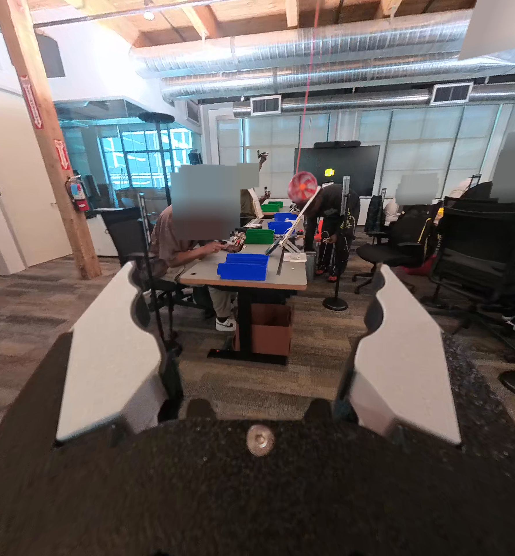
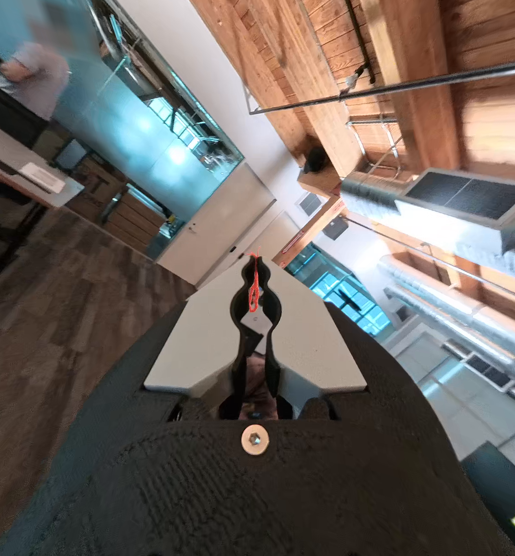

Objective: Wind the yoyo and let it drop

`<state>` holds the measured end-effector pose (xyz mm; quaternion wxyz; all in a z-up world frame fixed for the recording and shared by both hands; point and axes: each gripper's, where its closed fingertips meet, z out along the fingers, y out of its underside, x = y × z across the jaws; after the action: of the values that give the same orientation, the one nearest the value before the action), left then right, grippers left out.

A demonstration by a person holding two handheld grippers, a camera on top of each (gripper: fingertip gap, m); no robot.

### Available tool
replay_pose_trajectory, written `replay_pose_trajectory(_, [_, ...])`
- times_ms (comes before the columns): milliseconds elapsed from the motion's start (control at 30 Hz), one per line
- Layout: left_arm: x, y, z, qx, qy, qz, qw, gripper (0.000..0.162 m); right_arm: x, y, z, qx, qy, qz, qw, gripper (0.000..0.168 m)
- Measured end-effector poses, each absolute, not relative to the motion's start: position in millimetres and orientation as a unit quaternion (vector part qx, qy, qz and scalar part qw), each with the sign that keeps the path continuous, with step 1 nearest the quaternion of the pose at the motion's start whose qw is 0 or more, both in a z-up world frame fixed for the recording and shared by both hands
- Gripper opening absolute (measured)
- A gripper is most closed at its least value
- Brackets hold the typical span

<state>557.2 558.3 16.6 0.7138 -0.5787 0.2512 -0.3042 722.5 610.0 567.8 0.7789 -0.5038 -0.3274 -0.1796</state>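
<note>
Left gripper [image 1: 257, 270]: coarse, grainy black printed body with a bright metal screw head; two pale grey fingers [image 1: 111, 340] with wavy, scalloped inner edges stand wide apart; nothing lies between them.
Right gripper [image 2: 256, 261]: same black ridged body and smooth grey fingers [image 2: 208, 337], lined inside with black wavy pads; tips pressed together on the red string [image 2: 253, 293]; a small loop of it sits in the hollow just behind the tips, a frayed end pokes out past them.
Yoyo [image 1: 302, 186]: round disc, red and white swirl with an orange hub; it hangs in the air beyond the left fingers, above the gap and nearer the right-hand finger, well apart from both.
String in the left wrist view [image 1: 308, 87]: thin, taut, rising from the yoyo out of the top of the view.
Beyond: grey table [image 1: 244, 282] with blue ribbed plastic bins [image 1: 243, 267]; mottled carpet.
</note>
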Motion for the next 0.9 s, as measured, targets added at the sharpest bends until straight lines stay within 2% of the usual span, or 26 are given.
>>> replay_pose_trajectory(233, [462.0,529.6,-4.9,-0.624,0.192,-0.257,0.712,0.143,645.2,653.2,677.5,-0.466,-0.273,-0.313,0.781,0.0])
replay_pose_trajectory(500, [352.4,486.5,-7.3,-0.644,0.105,-0.181,0.736,0.143,534.2,637.7,762.4,-0.418,-0.234,-0.335,0.812,0.0])
replay_pose_trajectory(700, [286.9,451.3,-12.0,-0.657,0.047,-0.124,0.742,0.142,457.0,635.4,773.2,-0.403,-0.252,-0.298,0.828,0.0])
replay_pose_trajectory(900, [248.6,427.6,-24.2,-0.675,0.005,-0.101,0.731,0.142,387.6,652.8,742.3,-0.4,-0.302,-0.257,0.826,0.0])
